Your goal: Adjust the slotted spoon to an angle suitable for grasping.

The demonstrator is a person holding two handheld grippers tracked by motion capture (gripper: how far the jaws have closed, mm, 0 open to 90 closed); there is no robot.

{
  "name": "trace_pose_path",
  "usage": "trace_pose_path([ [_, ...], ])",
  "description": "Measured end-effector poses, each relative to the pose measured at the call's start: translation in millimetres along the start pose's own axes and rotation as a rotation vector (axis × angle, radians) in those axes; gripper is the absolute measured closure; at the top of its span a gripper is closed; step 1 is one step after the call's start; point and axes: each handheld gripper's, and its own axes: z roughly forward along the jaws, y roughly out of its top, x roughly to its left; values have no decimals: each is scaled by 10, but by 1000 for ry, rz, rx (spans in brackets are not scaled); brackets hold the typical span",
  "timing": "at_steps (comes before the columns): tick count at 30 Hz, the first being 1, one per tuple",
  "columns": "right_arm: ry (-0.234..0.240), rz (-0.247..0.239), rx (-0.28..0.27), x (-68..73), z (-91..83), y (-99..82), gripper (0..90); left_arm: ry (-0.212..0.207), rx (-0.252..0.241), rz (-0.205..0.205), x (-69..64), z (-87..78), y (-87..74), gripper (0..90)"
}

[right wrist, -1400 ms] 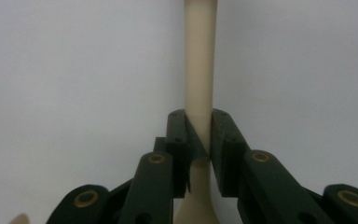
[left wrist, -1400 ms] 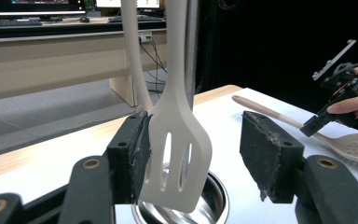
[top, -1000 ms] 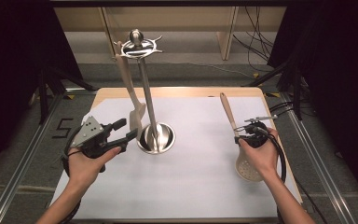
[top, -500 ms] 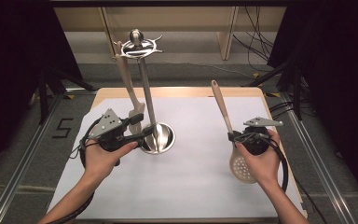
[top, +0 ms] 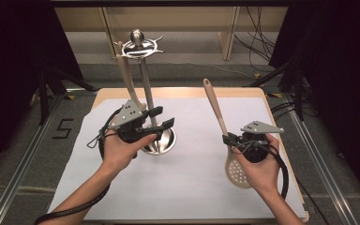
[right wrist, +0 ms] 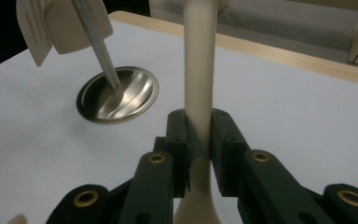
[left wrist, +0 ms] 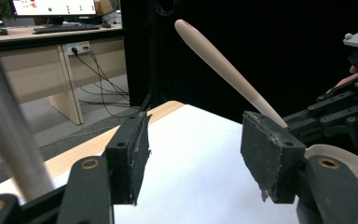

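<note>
While the right gripper [right wrist: 198,154] is clamping its fingers [right wrist: 177,140] narrowly on the neck of a beige slotted spoon [top: 221,126], the spoon is standing tilted above the bench [top: 201,91], its handle pointing up and away and its perforated bowl hanging low beside the person's right hand [top: 258,164]. Part of that bowl is sitting hidden behind the hand in the high view, and in the right gripper view the handle's top is running off the frame. The left gripper [left wrist: 193,158] is holding its fingers [left wrist: 133,154] wide apart with nothing between them, hovering just beside the pole of a steel utensil stand [top: 143,84], while the left hand [top: 119,152] is covering part of the stand's round base [right wrist: 119,95]. A beige spatula [top: 126,79] is hanging from the stand's top ring; its blade is lying partly hidden behind the left gripper. White paper [top: 187,187] is covering most of the wooden bench. Beyond it, cables are trailing across a grey floor [top: 183,75], and black curtains are closing in both sides of the room.
</note>
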Motion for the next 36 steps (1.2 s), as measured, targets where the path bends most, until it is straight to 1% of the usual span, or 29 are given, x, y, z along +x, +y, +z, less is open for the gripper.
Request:
trace_pose_path([
  [2, 4, 0, -14, 25, -17, 12, 794, -3, 4, 5, -8, 35, 19, 412],
  [3, 1, -28, -20, 18, -28, 23, 794, -3, 6, 6, -10, 45, 24, 412],
  [4, 0, -32, -28, 23, -32, 29, 794, -5, 6, 3, -14, 61, 28, 411],
  [5, 13, -15, -30, 43, -37, 35, 794, -5, 7, 3, -15, 72, 33, 411],
  [6, 8, 1, -17, 66, -62, 41, 794, -8, 4, 0, -18, 87, 37, 411],
  [7, 10, -14, -34, 66, -55, 41, 794, -9, 6, -1, -18, 101, 43, 411],
  [8, 11, -16, -23, 75, -73, 52, 794, -9, 5, -2, -16, 111, 51, 410],
  [9, 17, -34, -36, 69, -63, 58, 794, -10, 4, -3, -14, 119, 57, 410],
  [10, 18, -34, -31, 77, -72, 62, 794, -12, 0, -6, -13, 129, 66, 409],
  [11, 20, -30, -44, 91, -64, 63, 794, -9, -1, -6, -13, 137, 76, 409],
  [12, 18, -11, -42, 118, -75, 66, 794, -13, -3, -8, -14, 147, 85, 409],
  [13, 26, -42, -48, 109, -67, 77, 794, -13, -2, -7, -14, 155, 95, 409],
  [14, 23, -33, -44, 127, -74, 81, 794, -15, -3, -5, -14, 167, 109, 408],
  [15, 19, -42, -54, 140, -76, 89, 794, -15, -4, -8, -15, 176, 117, 408],
  [16, 20, -63, -46, 131, -80, 97, 794, -15, -1, -9, -17, 188, 127, 408],
  [17, 25, -36, -36, 159, -89, 102, 794, -14, 0, -10, -17, 203, 137, 407],
  [19, 27, -52, -55, 161, -65, 104, 794, -18, 6, -12, -20, 242, 150, 406],
  [20, 28, -56, -46, 163, -74, 113, 794, -23, 8, -17, -28, 273, 155, 406],
  [21, 33, -38, -43, 190, -77, 115, 794, -27, 10, -18, -33, 292, 157, 405],
  [22, 30, -49, -55, 194, -69, 112, 794, -25, 16, -17, -39, 312, 161, 403],
  [23, 34, -51, -50, 204, -73, 118, 794, -31, 14, -19, -42, 339, 162, 401],
  [24, 26, -66, -62, 206, -77, 121, 794, -36, 13, -30, -51, 371, 162, 400],
  [26, 46, -69, -50, 222, -77, 130, 794, -44, 21, -34, -60, 410, 162, 398],
  [28, 39, -73, -61, 241, -80, 134, 794, -57, 24, -43, -75, 452, 165, 394],
  [29, 41, -77, -64, 245, -78, 137, 794, -70, 26, -18, -67, 470, 174, 393],
  [30, 50, -87, -79, 246, -61, 139, 794, -76, 26, -24, -77, 486, 179, 392],
  [33, 47, -77, -63, 289, -82, 149, 794, -91, 24, -34, -109, 528, 200, 390],
  [35, 55, -105, -72, 288, -73, 160, 794, -99, 19, -37, -126, 544, 212, 388],
  [36, 54, -106, -72, 295, -75, 162, 794, -103, 16, -44, -138, 550, 219, 387],
])
